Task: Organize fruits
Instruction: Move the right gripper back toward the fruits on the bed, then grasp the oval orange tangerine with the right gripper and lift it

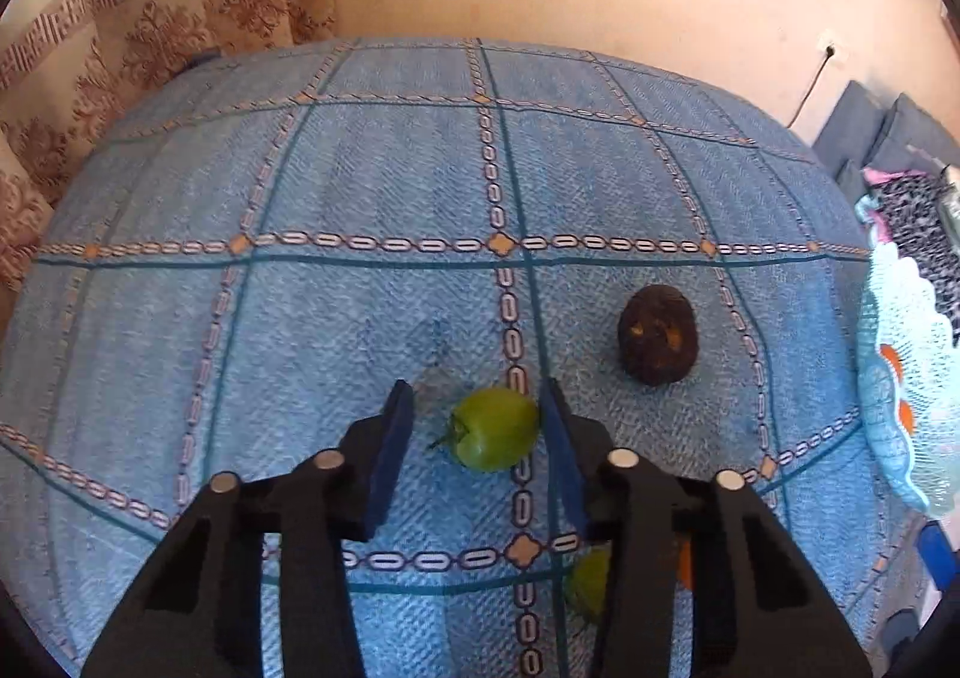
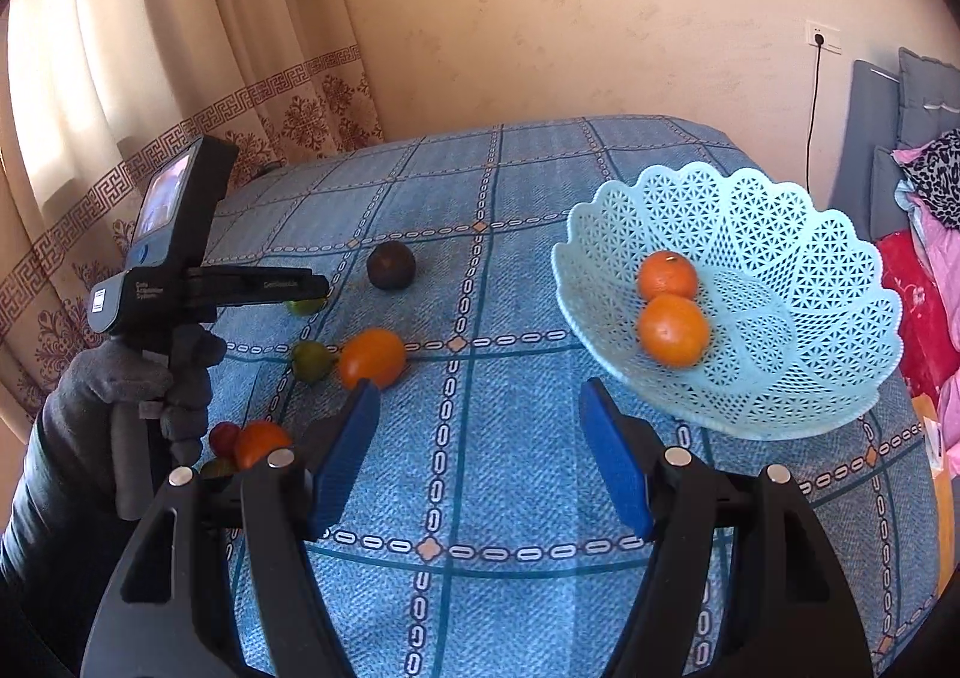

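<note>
The table (image 2: 540,468) fills both views, draped in a blue cloth with a chain-link grid. A patterned curtain (image 2: 288,96) hangs behind its far left corner, against a cream wall.

On the right side of the table stands a pale blue lattice basket (image 2: 798,282) with a scalloped rim. Two oranges (image 2: 672,330) lie in it, touching each other, one behind the other near the left wall of the bowl.

The right gripper (image 2: 480,450) hovers over the cloth just in front of the basket. Its blue fingers (image 2: 345,456) stand well apart with nothing between them but bare cloth; it holds nothing.

The left gripper (image 1: 477,432), held by a gloved hand (image 2: 120,408), points steeply down at the cloth. Its blue fingers (image 1: 393,456) straddle a small green fruit (image 1: 495,426) that lies on its side. The right pad looks to be against the fruit, while a clear gap of cloth shows between the fruit and the left pad, so the fruit is not clamped.

Near it, toward the basket, sits a dark brown round fruit (image 1: 657,342). Closer to the person lie an orange fruit (image 2: 372,357) and a second green fruit (image 2: 312,360) touching it. At the table's near left edge a small cluster of red and orange fruits (image 2: 252,441) lies partly hidden behind the right gripper.
</note>
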The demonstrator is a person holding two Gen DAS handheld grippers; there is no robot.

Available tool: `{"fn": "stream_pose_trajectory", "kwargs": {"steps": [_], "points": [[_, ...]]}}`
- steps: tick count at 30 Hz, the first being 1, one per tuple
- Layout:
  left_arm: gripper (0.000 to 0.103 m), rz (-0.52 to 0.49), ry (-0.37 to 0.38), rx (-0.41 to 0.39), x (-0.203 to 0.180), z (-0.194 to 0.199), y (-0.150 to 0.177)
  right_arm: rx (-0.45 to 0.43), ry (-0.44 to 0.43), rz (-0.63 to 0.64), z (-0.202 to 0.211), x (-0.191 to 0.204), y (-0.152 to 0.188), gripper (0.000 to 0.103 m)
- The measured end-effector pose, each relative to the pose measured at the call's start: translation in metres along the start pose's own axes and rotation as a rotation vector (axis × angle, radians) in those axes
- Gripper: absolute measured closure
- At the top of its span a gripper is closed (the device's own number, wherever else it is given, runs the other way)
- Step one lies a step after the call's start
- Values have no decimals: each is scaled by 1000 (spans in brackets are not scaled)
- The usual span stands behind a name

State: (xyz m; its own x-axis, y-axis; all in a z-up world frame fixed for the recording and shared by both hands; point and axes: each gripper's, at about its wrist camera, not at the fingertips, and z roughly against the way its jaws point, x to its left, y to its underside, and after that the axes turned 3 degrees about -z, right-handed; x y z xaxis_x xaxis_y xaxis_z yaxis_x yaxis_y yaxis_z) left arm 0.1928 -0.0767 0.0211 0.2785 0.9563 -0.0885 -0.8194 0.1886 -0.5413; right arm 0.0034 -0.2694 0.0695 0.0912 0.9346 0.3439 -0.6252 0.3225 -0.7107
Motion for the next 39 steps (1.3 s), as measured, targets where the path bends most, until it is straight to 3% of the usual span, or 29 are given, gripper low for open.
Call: {"fn": "stream_pose_trajectory", "kwargs": {"steps": [6, 11, 19, 26, 28, 37, 39], "points": [[69, 0, 35, -22, 2, 5, 4, 34, -6, 20, -13, 11, 1, 32], [70, 4, 47, -88, 1, 30, 6, 59, -17, 41, -25, 20, -2, 32], [70, 3, 21, -196, -1, 71, 4, 121, -46, 64, -59, 33, -10, 32], [70, 7, 20, -223, 4, 83, 4, 187, -85, 111, -91, 47, -13, 33], [70, 9, 20, -221, 3, 82, 4, 197, -90, 132, -97, 51, -13, 34], [70, 11, 22, -225, 5, 82, 6, 216, -89, 163, -118, 61, -13, 59], [70, 10, 22, -224, 5, 82, 6, 213, -86, 166, -118, 62, -13, 59]]}}
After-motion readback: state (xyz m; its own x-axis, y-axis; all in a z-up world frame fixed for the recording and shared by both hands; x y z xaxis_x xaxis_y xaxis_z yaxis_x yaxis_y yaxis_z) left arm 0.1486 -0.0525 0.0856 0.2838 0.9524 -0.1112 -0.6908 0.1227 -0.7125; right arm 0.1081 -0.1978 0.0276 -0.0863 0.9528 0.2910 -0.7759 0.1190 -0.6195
